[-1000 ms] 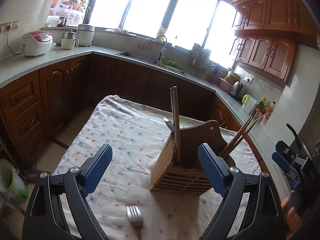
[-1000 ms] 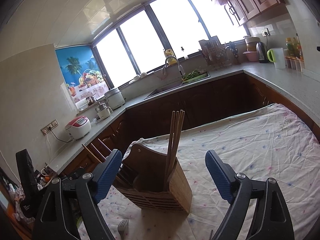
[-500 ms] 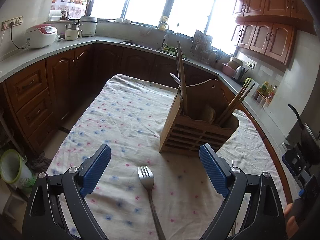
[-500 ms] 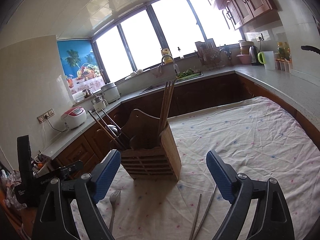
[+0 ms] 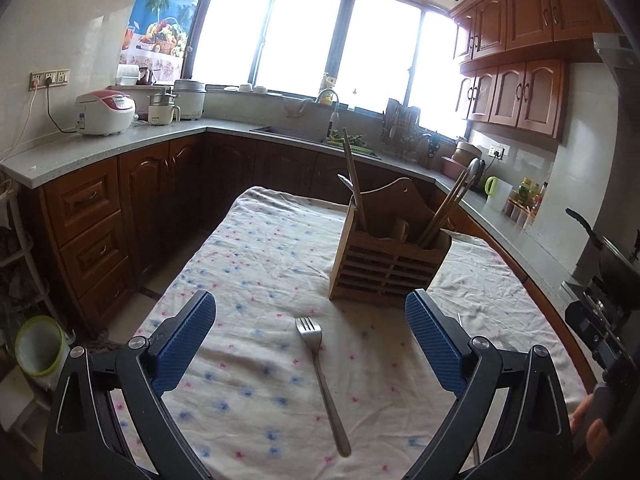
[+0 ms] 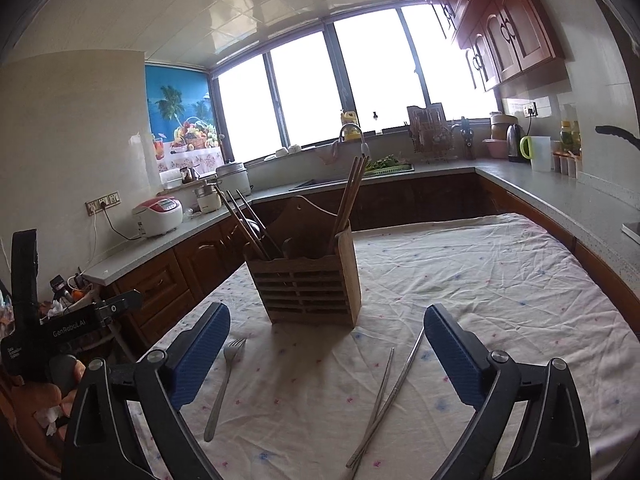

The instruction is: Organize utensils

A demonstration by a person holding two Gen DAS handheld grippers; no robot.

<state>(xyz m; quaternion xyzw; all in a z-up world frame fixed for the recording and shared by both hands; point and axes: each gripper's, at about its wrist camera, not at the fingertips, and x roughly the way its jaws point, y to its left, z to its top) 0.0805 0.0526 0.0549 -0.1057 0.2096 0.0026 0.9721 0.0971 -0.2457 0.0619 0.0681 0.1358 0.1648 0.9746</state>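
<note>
A wooden utensil holder (image 5: 386,268) (image 6: 310,280) stands on the flowered tablecloth (image 5: 260,264), with wooden chopsticks and a spoon upright in it. A metal fork (image 5: 322,376) (image 6: 222,384) lies on the cloth in front of the holder, tines toward it. Two metal chopsticks (image 6: 386,392) lie to the fork's right. My left gripper (image 5: 310,336) hovers over the fork, its jaws opening wide with nothing pressed between them. My right gripper (image 6: 326,350) hangs above the cloth between fork and chopsticks, jaws opening too, holding nothing.
Grey counters (image 5: 100,140) with brown cabinets wrap around the table. A rice cooker (image 5: 106,112), pots, a sink, a dish rack and a kettle sit on them. A green bin (image 5: 38,346) stands on the floor at left. A hand (image 6: 52,396) grips the other tool.
Both grippers pulled back from the holder, so it looks farther off. The fork and the metal chopsticks came into view in front of it. Both pairs of jaws spread a little wider.
</note>
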